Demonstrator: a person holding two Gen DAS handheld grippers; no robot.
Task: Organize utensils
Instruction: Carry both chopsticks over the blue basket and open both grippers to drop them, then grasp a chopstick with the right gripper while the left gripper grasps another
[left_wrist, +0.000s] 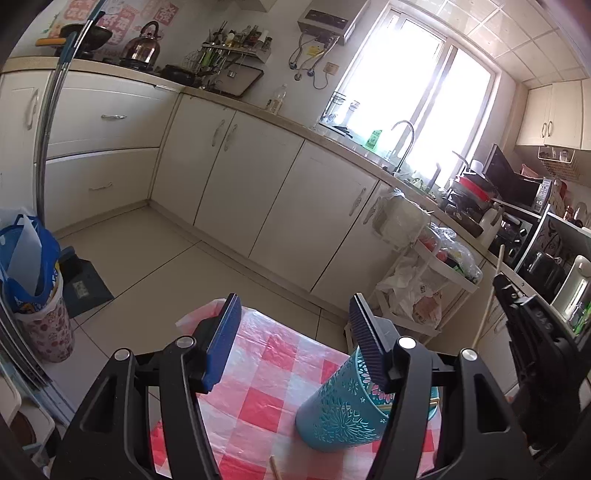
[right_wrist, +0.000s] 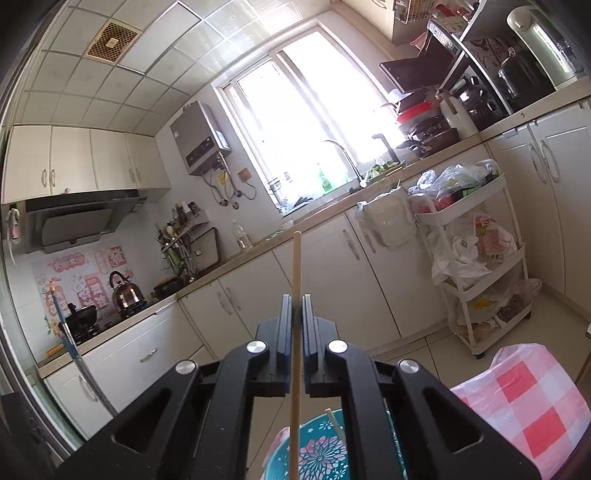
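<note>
Kitchen behind, chopstick (right_wrist: 295, 295) stands pinched between right gripper (right_wrist: 295, 301) fingers.

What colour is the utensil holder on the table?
Teal, with cut-out flower patterns: the utensil holder shows best in the left wrist view.

My left gripper (left_wrist: 293, 325), matte black plastic frame, triangular cut-outs, round silver pivot screws, dark blue ribbed finger pads (left_wrist: 225, 339), my right gripper (right_wrist: 296, 308) the same black frame, silver screws, blue-edged pads
</note>
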